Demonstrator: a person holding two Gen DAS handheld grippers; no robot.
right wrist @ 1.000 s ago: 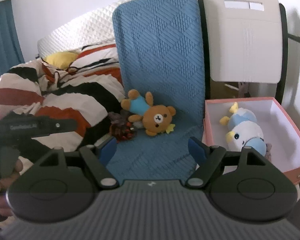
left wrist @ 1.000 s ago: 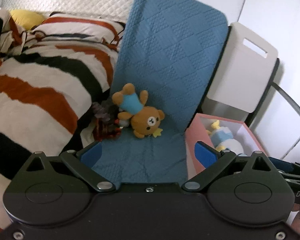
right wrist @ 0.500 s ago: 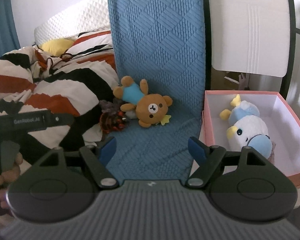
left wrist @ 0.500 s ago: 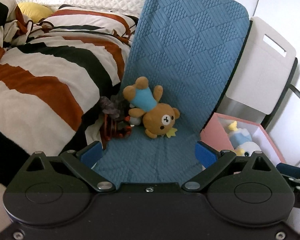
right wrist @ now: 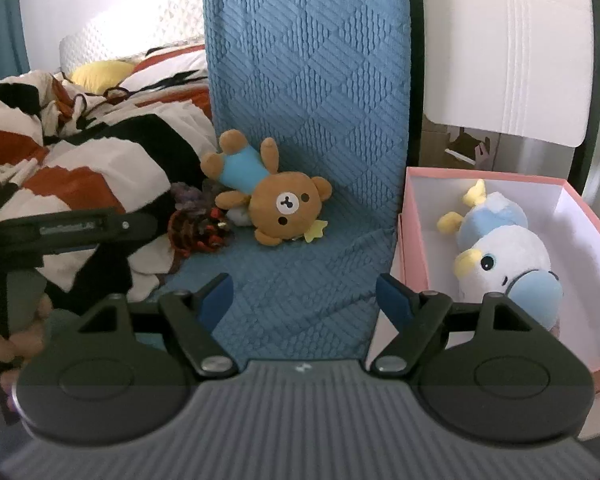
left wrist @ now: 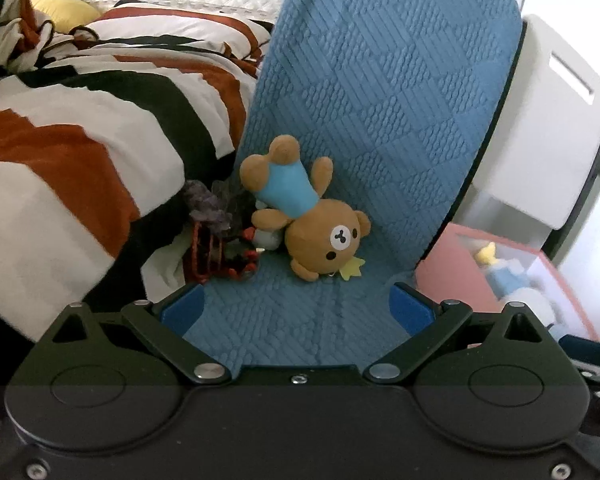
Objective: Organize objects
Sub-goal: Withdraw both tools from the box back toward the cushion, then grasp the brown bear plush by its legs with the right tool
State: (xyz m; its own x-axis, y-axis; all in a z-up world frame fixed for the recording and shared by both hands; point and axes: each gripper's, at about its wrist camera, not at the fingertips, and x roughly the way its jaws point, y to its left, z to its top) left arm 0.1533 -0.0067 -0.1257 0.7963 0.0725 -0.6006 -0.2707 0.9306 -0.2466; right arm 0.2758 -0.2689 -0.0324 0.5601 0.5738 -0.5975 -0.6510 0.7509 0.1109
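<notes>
Taking the blue quilted mat (left wrist: 384,120) as my landmark: left of it the bed's striped duvet (left wrist: 80,152), in orange, black and cream, lies rumpled, and at the mat's left edge a dark tangled toy with red parts (left wrist: 216,236) touches a plush brown bear (left wrist: 300,216) in a light blue top, lying head-down on the mat's diamond-embossed fabric. Right of the mat stands a pink cardboard box (right wrist: 416,240) with a white inside, holding a soft white-and-blue bird plush (right wrist: 504,248) with yellow tufts. My left tool (left wrist: 296,310) and right tool (right wrist: 304,292) both hang released above the mat's near end, blue pads wide apart and holding nothing; the lettering on the left tool's side in the right view is too blurred to read.
</notes>
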